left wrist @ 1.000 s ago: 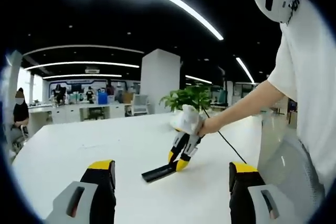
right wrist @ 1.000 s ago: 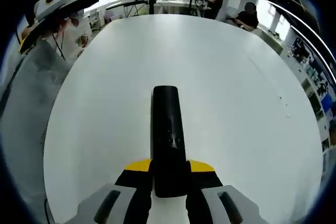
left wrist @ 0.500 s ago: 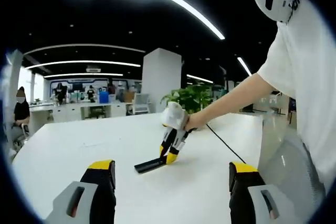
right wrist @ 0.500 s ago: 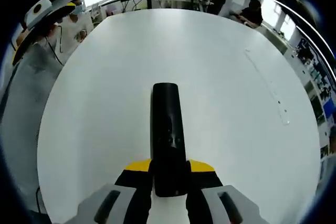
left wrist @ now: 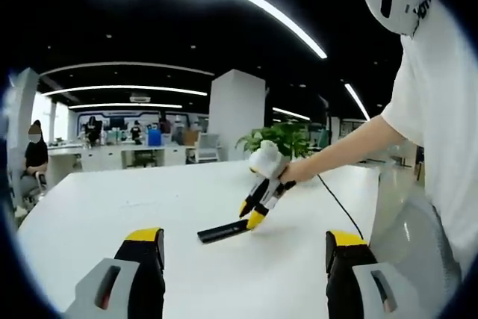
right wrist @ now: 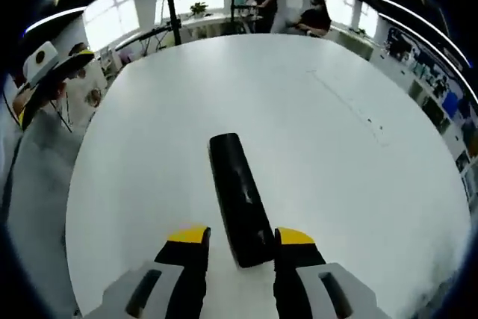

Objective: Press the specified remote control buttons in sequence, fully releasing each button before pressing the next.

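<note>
Black remote [right wrist: 239, 198] lies on white surface [right wrist: 358, 184] between my right claw [right wrist: 240, 248] jaws, spread apart; left claw [left wrist: 243, 259] also apart.

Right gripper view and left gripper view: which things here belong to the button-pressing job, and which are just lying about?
Part of the job:
- long black plastic remote control, flat on the white table
- right gripper, jaws apart around the remote's near end
- left gripper, open, held back from the remote

Just lying about:
- leafy green potted plant beyond the table
- black cable trailing across the table
</note>
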{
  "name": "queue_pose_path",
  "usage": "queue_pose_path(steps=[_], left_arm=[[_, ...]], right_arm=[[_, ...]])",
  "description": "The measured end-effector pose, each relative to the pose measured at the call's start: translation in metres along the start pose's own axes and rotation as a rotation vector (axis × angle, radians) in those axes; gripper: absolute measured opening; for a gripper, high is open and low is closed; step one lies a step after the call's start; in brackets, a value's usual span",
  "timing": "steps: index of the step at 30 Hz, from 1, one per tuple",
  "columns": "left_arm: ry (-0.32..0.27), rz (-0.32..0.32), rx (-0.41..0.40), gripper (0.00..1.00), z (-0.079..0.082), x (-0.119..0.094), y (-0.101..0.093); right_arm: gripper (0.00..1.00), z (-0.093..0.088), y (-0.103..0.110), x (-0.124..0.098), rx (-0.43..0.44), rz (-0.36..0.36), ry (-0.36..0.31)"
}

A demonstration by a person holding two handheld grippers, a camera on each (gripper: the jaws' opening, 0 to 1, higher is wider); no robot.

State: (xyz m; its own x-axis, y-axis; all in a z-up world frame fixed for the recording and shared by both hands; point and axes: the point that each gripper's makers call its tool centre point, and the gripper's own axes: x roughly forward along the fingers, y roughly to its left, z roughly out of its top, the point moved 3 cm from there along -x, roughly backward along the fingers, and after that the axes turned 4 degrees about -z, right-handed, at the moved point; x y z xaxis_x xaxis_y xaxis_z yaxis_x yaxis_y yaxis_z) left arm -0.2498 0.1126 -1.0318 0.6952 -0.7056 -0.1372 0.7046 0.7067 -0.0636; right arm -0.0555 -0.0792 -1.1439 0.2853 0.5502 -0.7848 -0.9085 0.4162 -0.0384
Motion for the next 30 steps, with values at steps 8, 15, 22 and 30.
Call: queue_pose_path(steps=[8, 15, 22, 30], left_arm=[[0.007, -0.009, -0.007, 0.92, -0.002, 0.001, -0.002], [-0.002, -0.007, -0.003, 0.92, 0.001, 0.002, 0.000], [-0.019, 0.000, -0.011, 0.92, 0.004, 0.002, 0.002], [-0.038, 0.015, -0.019, 0.92, 0.007, 0.001, 0.003]], right_arm=[[0.68, -0.011, 0.012, -0.042, 0.225, -0.168, -0.200], [0.88, -0.014, 0.033, -0.077, 0.337, -0.261, -0.338], [0.98, -0.017, 0.057, -0.118, 0.384, -0.351, -0.412], [0.99, -0.026, 0.083, -0.158, 0.419, -0.437, -0.479]])
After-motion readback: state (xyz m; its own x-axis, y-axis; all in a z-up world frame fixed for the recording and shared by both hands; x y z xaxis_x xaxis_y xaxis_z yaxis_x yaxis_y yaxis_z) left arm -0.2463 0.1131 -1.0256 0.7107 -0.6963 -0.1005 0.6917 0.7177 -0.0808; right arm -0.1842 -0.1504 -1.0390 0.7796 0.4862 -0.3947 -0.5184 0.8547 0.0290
